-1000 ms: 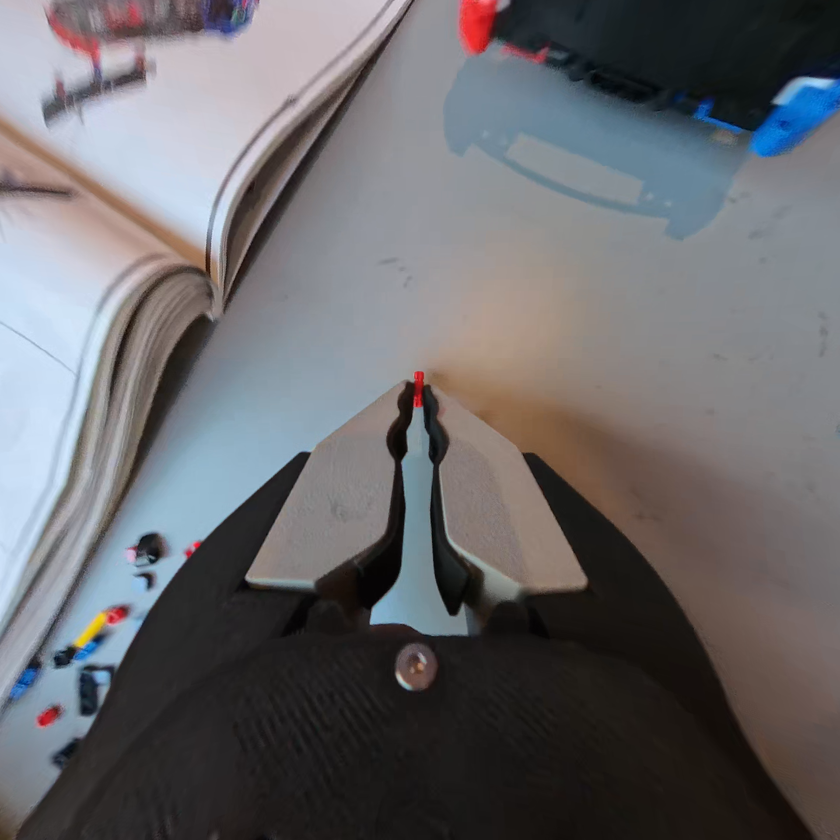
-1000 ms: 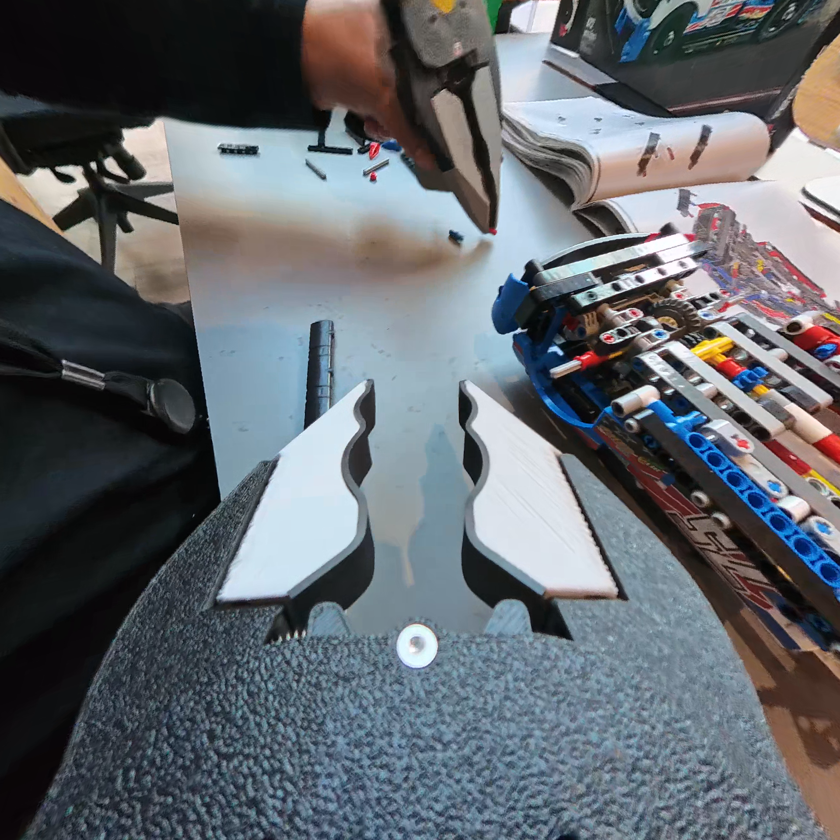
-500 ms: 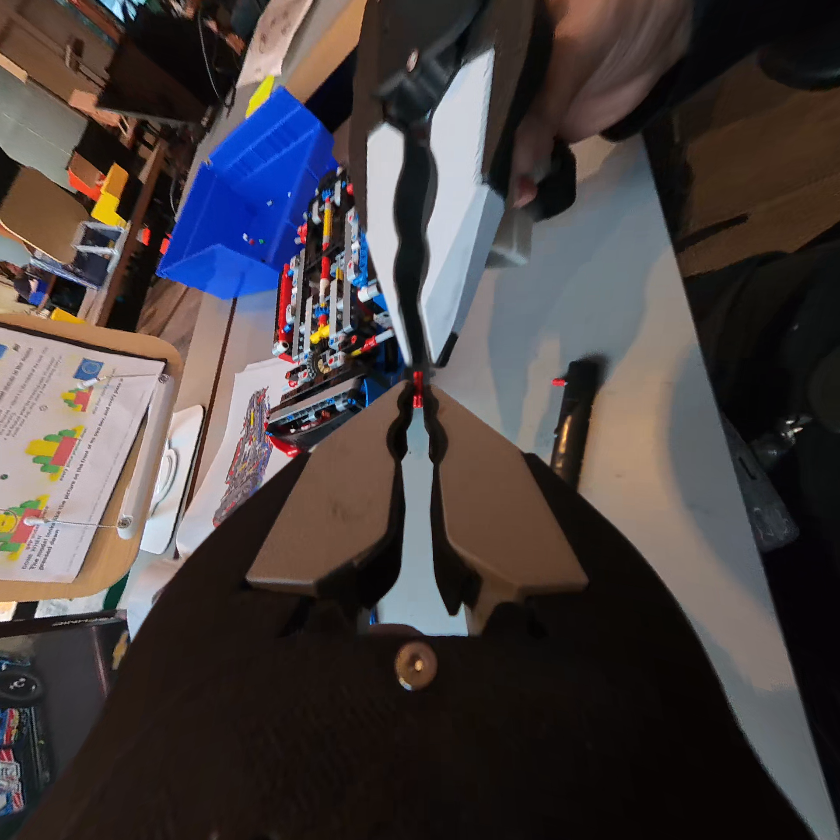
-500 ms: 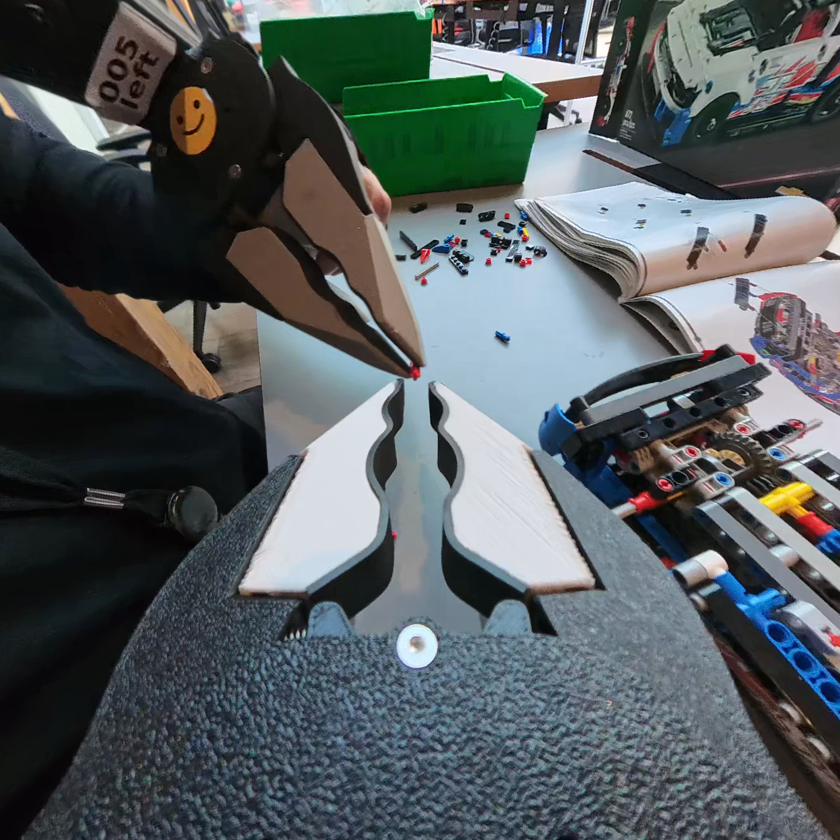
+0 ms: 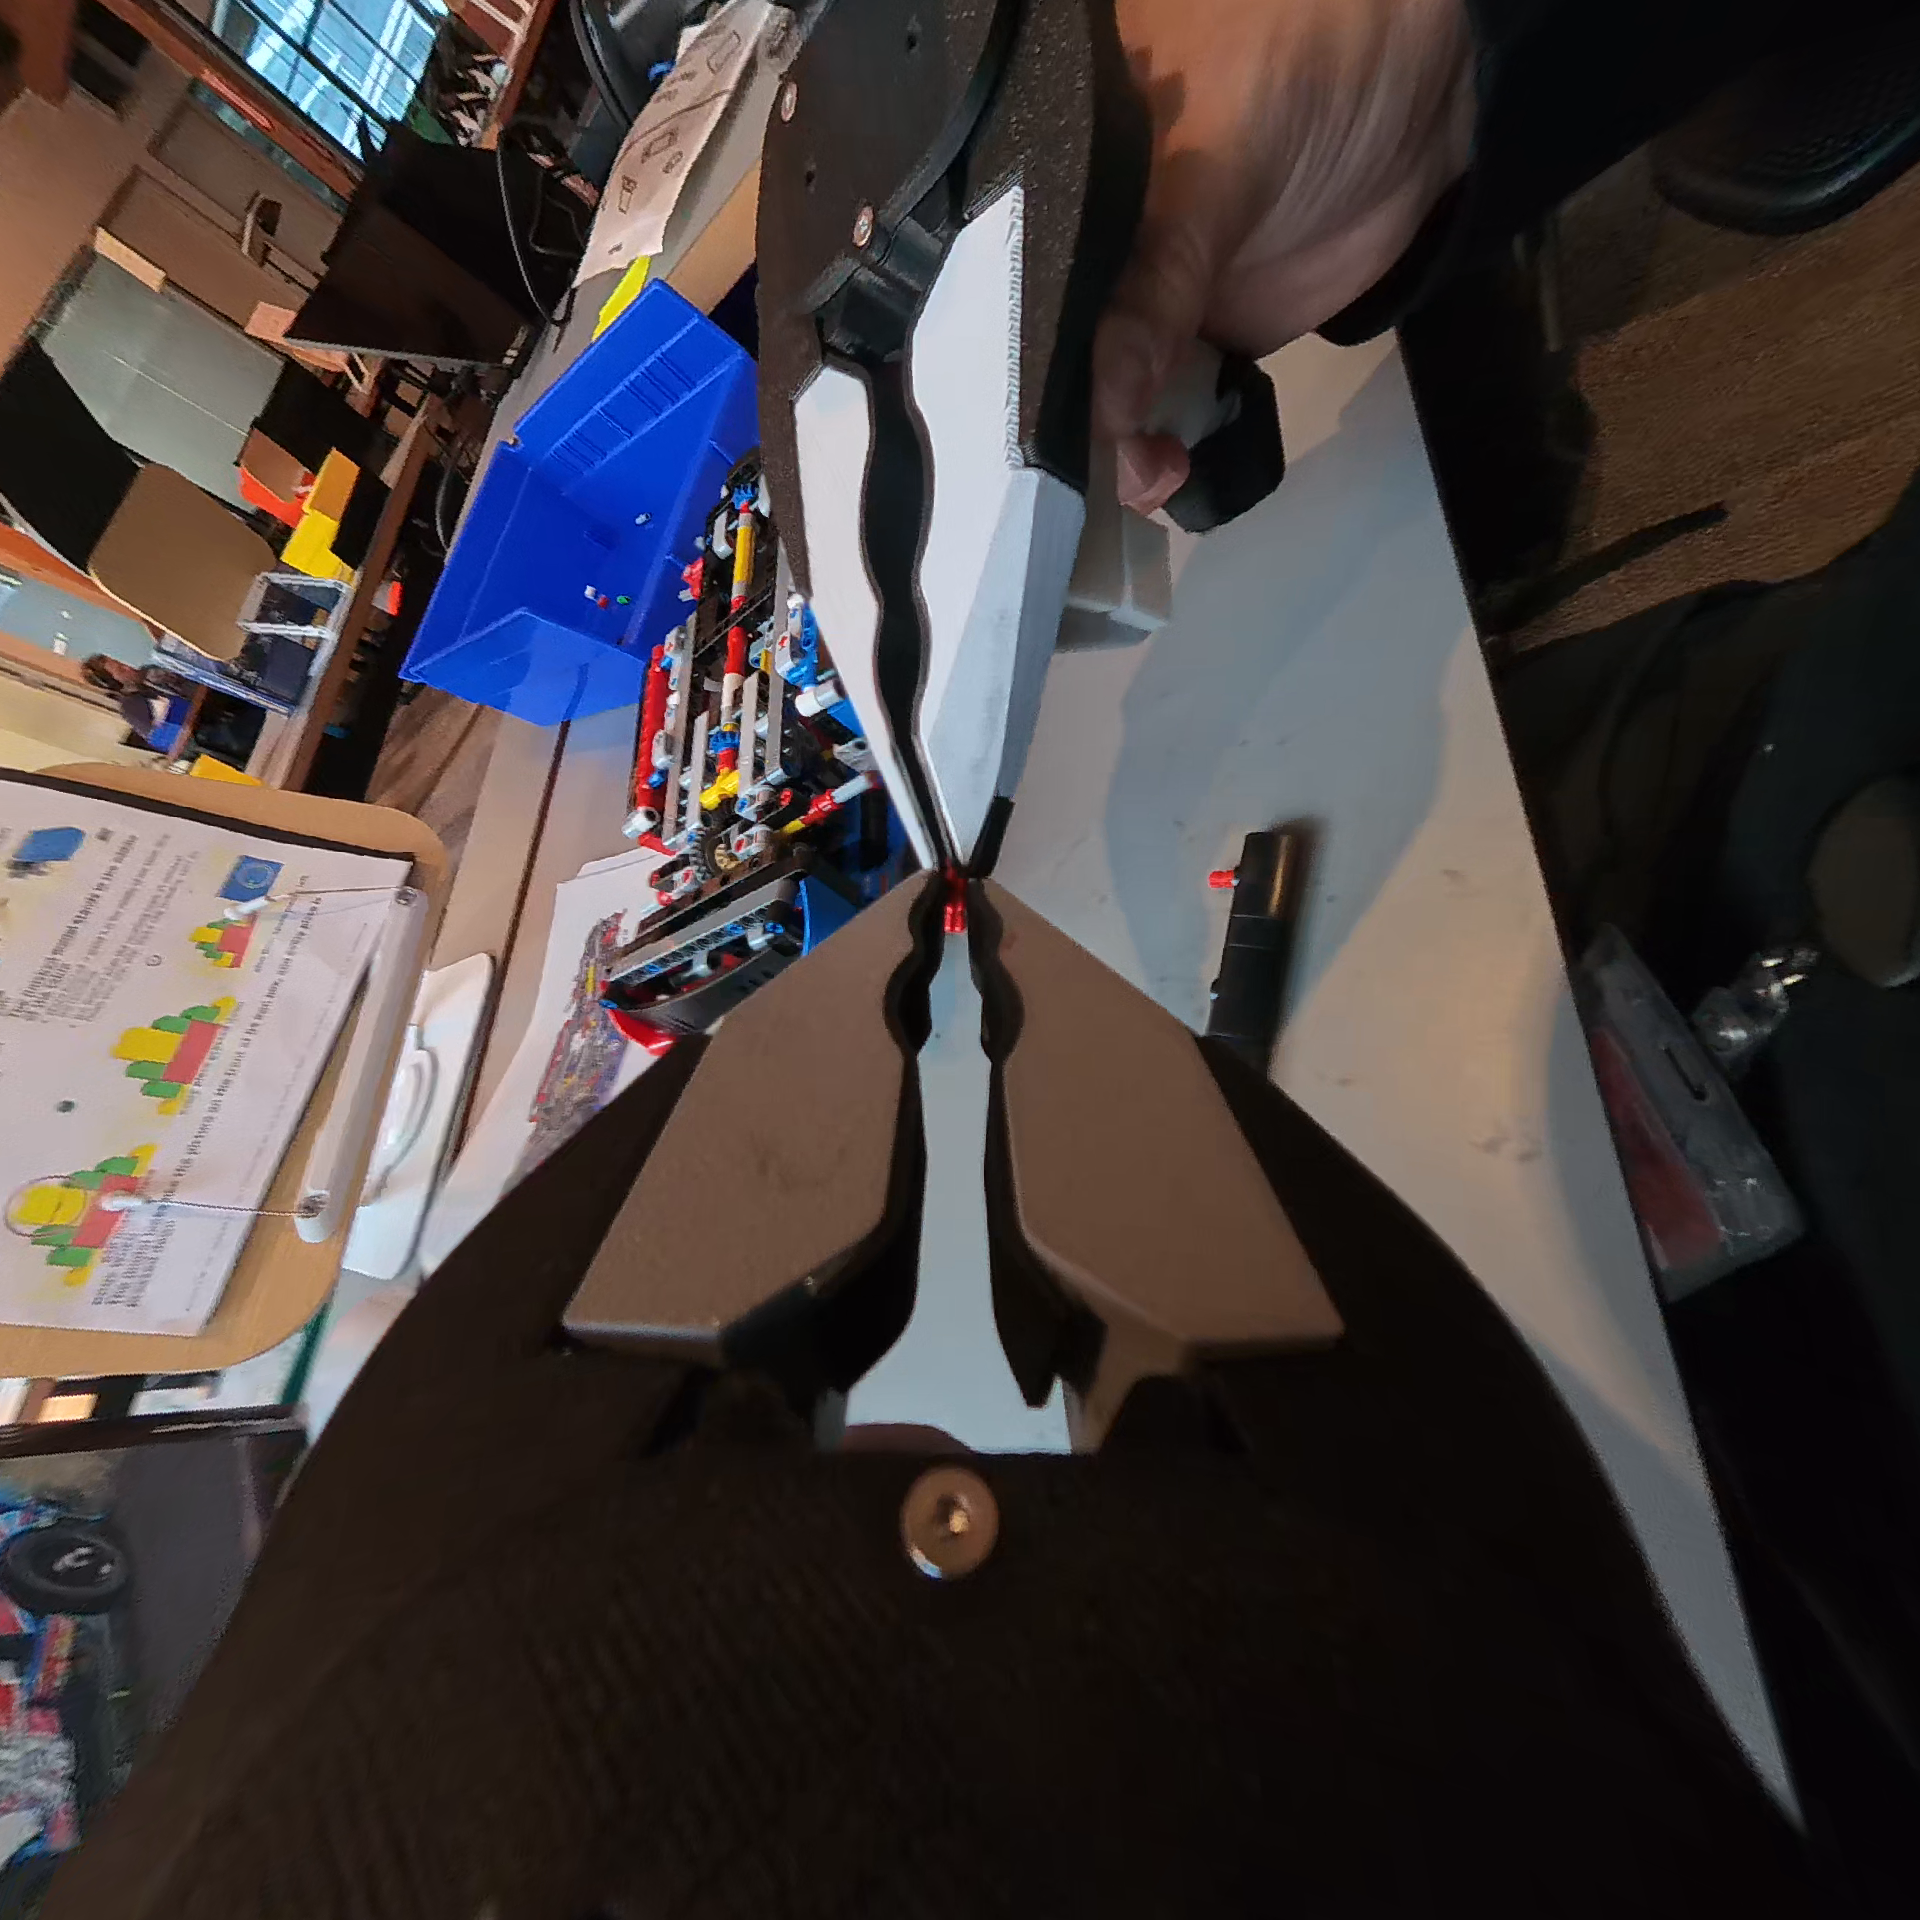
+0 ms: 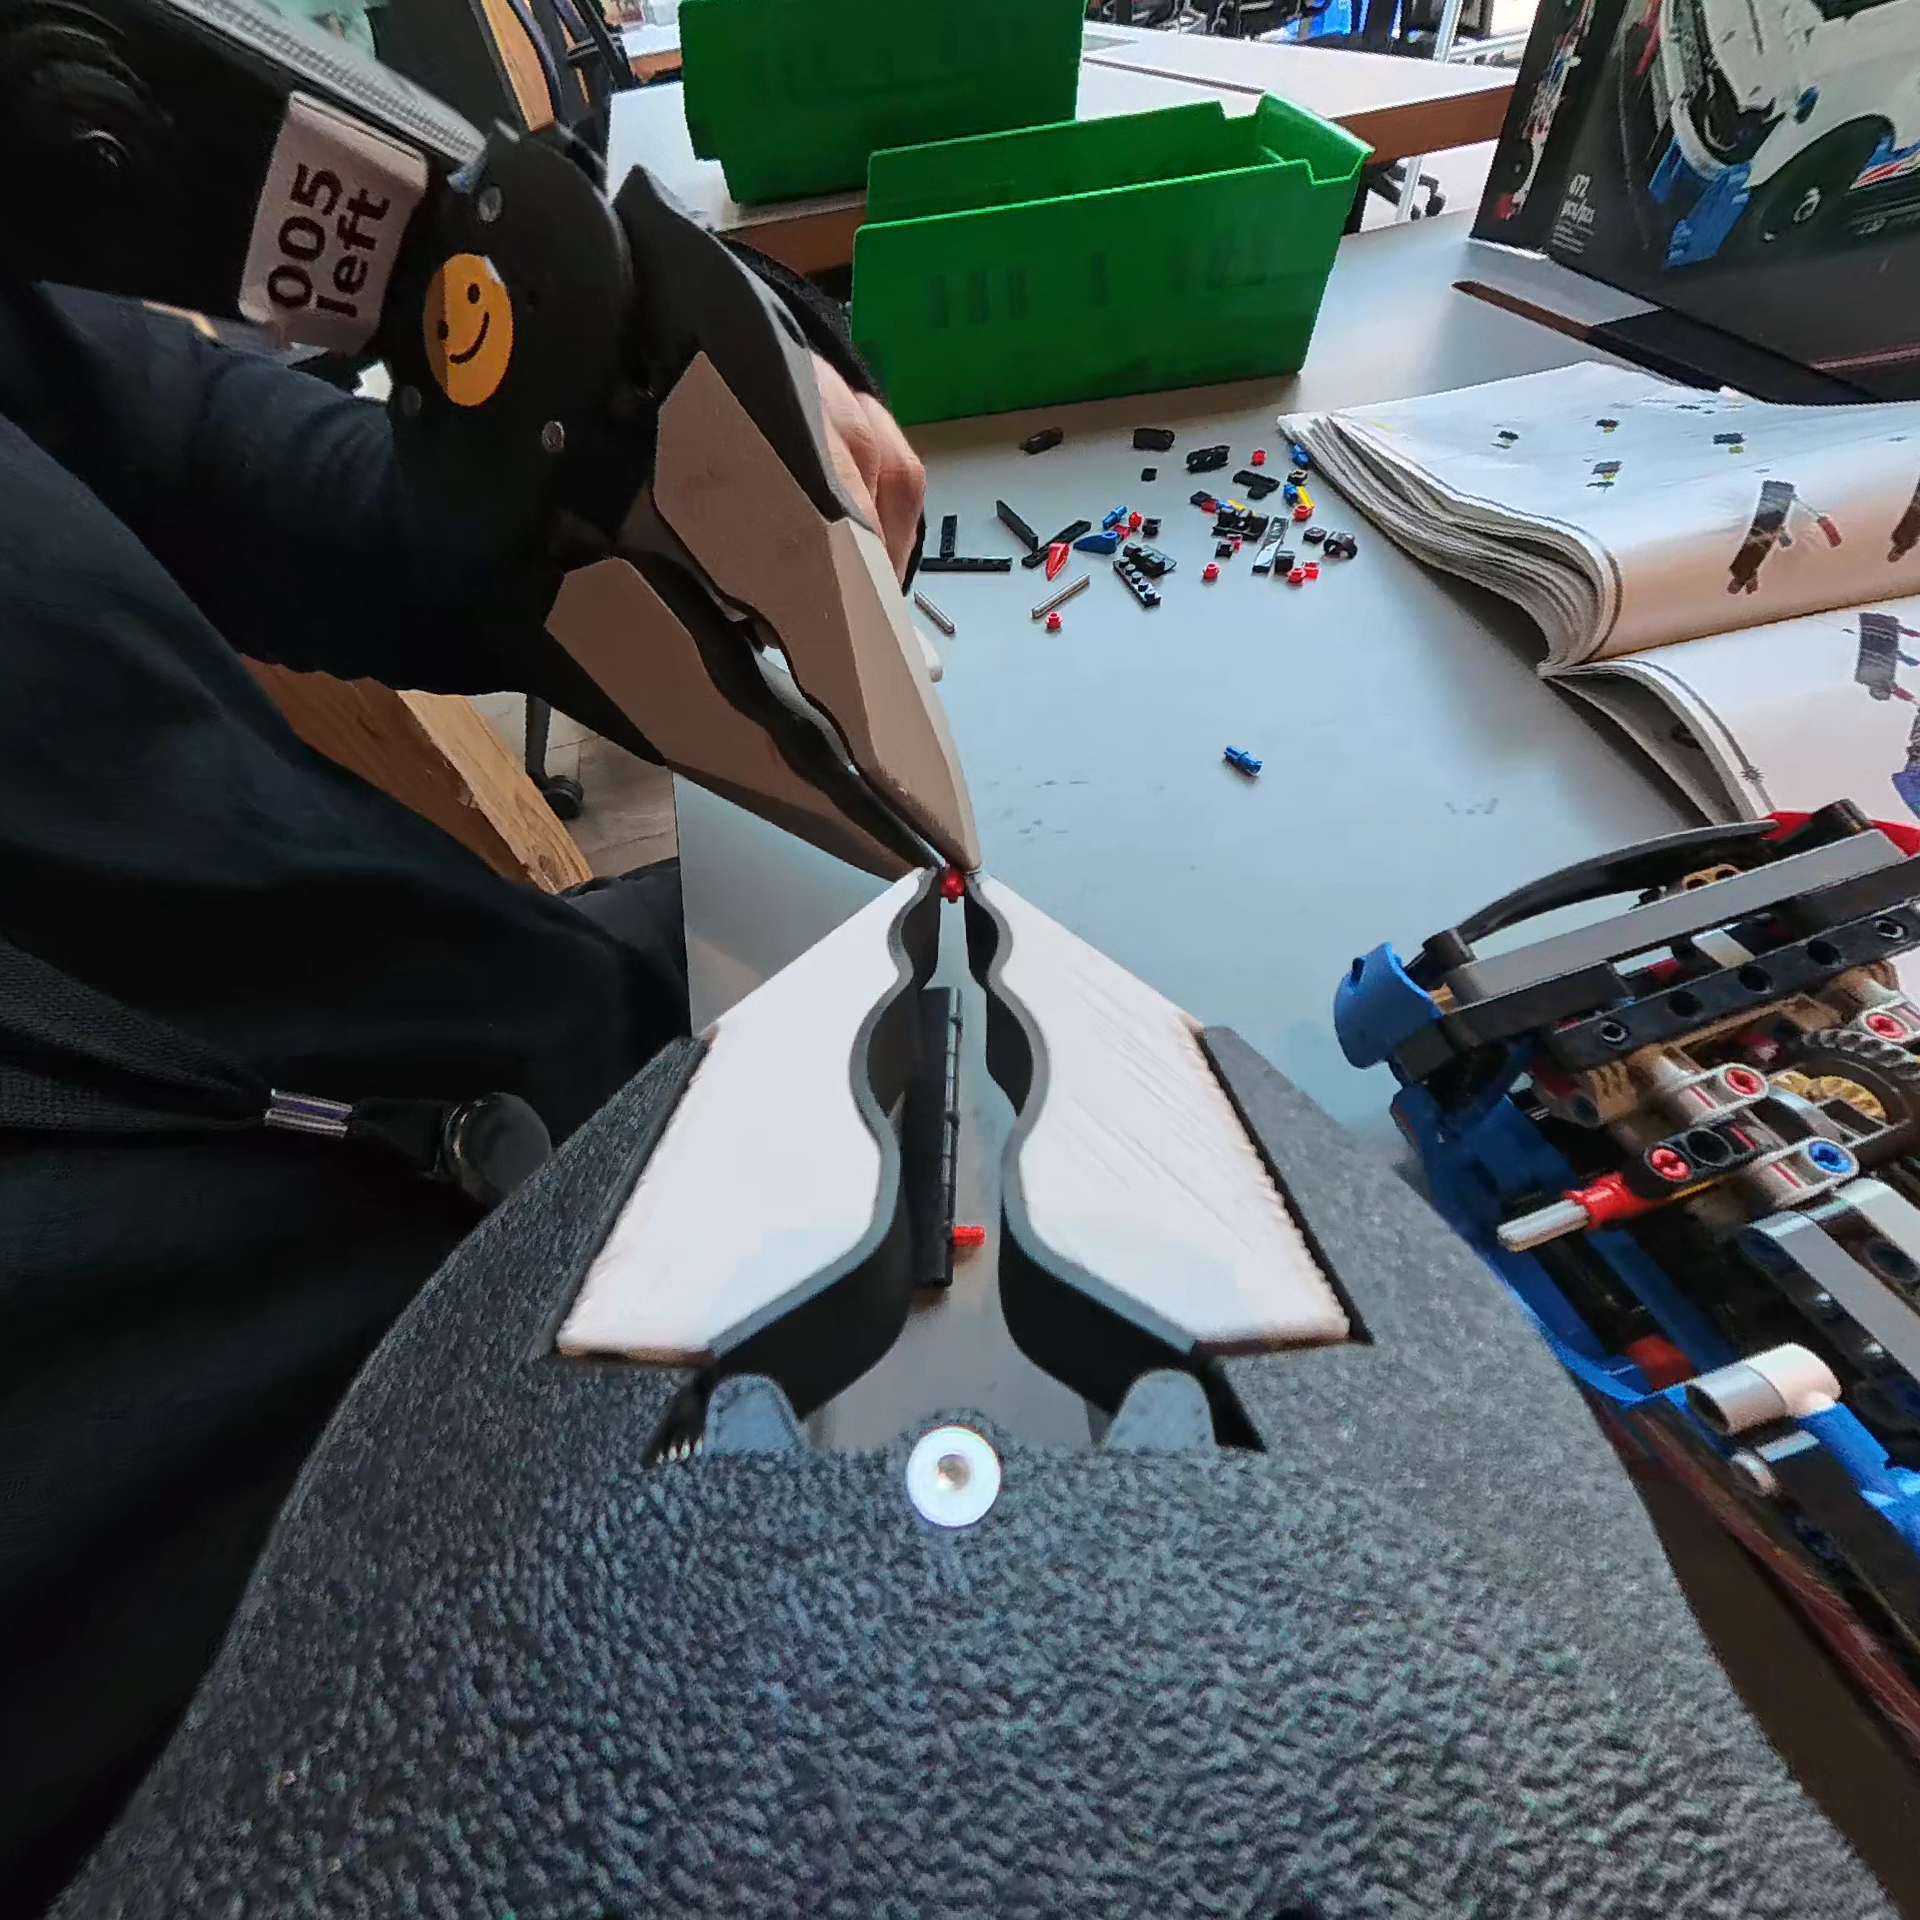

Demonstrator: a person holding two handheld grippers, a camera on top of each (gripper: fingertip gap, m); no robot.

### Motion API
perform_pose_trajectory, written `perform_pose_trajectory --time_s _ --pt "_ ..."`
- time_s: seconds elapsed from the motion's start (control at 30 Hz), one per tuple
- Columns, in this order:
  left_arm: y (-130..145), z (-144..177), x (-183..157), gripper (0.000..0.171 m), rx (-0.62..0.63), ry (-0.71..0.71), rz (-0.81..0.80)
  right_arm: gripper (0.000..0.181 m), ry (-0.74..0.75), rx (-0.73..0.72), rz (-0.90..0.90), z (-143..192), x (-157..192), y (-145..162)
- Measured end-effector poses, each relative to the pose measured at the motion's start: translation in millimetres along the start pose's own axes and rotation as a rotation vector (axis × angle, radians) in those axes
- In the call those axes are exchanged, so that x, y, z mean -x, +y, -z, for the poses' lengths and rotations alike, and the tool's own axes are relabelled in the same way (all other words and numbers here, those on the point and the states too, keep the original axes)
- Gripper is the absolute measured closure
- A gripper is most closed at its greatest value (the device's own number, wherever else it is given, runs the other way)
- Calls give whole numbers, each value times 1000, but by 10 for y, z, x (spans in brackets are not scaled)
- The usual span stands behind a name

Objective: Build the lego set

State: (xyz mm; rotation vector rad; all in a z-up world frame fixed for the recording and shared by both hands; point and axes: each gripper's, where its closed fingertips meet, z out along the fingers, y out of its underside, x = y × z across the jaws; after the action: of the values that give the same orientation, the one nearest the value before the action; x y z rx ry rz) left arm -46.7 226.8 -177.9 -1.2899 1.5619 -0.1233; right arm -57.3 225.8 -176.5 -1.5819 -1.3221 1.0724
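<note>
Passing a red pin (image 5: 953, 908) tip-to-tip above the black beam (image 6: 938, 1132): left gripper (image 5: 951, 914) clenched on it, right gripper (image 6: 948, 891) nearly closed around it; next, the left should let go.

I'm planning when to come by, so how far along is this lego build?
Done: the car chassis stands partly built, with gears and beams in place. In hand: the left gripper pinches a red pin tip to tip with the right gripper, apparently passing it over. Left: many loose pieces lie on the table, and the manual is open.
</note>
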Motion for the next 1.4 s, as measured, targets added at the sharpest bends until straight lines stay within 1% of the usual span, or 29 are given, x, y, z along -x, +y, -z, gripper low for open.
perform_pose_trajectory --time_s 0.07,0.13,0.2,0.27,0.33,0.4,0.5,0.53,0.63,0.67,0.7,0.8,0.83,0.93,1.0,1.07,1.1,1.17,1.23,1.3,1.4 --pt "35 -11 -47 171 4 57 87 177 13 36 7 6 -20 75" --pt "152 -12 -87 163 50 129 220 177 44 88 32 62 -92 205" --pt "256 3 -240 152 82 273 359 177 53 148 33 145 -156 372" --pt "379 -8 -356 147 121 370 459 177 70 226 19 221 -232 586" --pt "539 -42 -433 142 189 411 492 177 67 281 -11 271 -241 762" --pt "672 -69 -523 135 254 444 480 177 60 305 -34 275 -210 873" --pt "792 -133 -559 134 304 421 414 177 49 357 -25 215 -124 987" --pt "803 -159 -543 134 303 406 396 177 43 374 -9 189 -85 1003" --pt "905 -242 -353 137 329 290 344 177 -26 401 2 75 119 1019" --pt "951 -261 -283 137 341 250 328 177 -33 402 9 37 166 1011" --pt "970 -267 -261 137 345 242 335 177 -21 396 28 16 177 994" --pt "950 -229 -315 136 354 268 449 177 20 371 34 39 128 963" --pt "903 -204 -361 136 346 285 502 177 32 344 30 62 104 934" --pt "632 -169 -480 137 266 320 692 177 80 269 55 132 39 839" --pt "608 -198 -571 135 300 335 776 177 92 260 75 149 15 828" --pt "669 -260 -607 133 339 323 788 177 94 277 92 146 -15 850" --pt "663 -295 -595 134 324 317 795 177 96 290 98 143 -39 865" --pt "616 -342 -596 133 300 349 822 177 110 330 110 132 -107 916" --pt "629 -371 -573 136 295 358 802 177 129 364 132 108 -179 949" --pt "681 -397 -525 149 289 351 758 177 129 372 136 61 -215 939" --pt "737 -420 -474 159 293 370 694 177 117 373 110 -13 -237 918"
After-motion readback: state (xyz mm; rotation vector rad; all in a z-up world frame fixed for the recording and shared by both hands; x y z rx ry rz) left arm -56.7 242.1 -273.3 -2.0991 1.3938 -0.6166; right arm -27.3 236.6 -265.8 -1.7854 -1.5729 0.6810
